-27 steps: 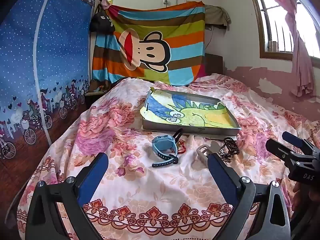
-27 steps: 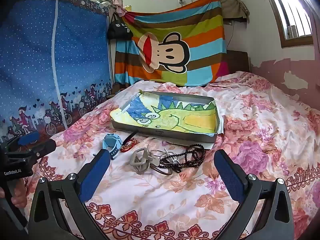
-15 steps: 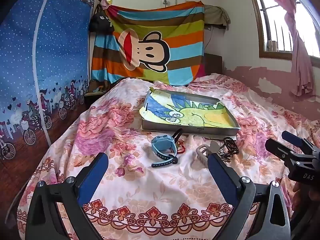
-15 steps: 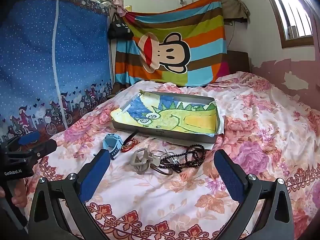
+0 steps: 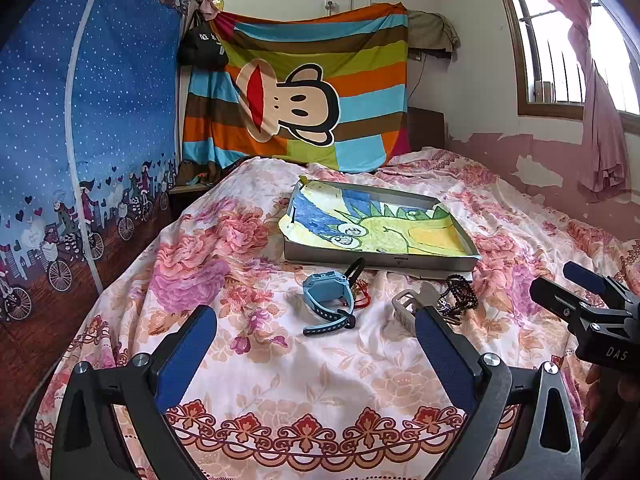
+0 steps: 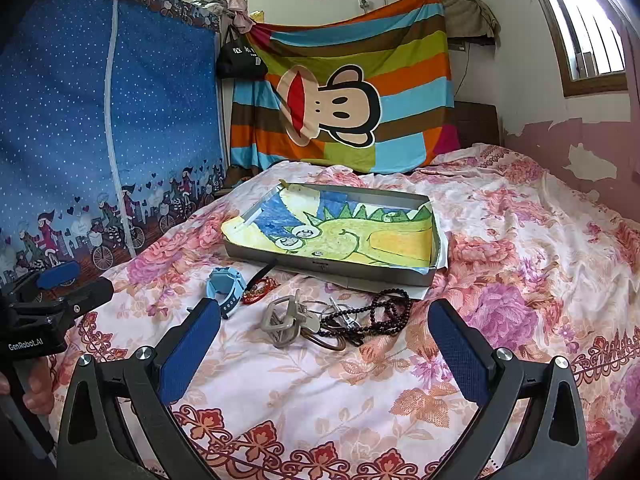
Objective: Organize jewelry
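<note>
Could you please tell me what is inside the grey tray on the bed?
The grey tray holds a crayon drawing of a green spiky creature, lining it and lapping over the rim. No jewelry lies on it. The drawing hides the tray floor.

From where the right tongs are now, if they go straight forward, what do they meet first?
Probably the grey hair clip, lying on the floral bedsheet with the black bead strings beside it. The right tongs are open and the clip sits just ahead between their fingers, though depth is uncertain.
</note>
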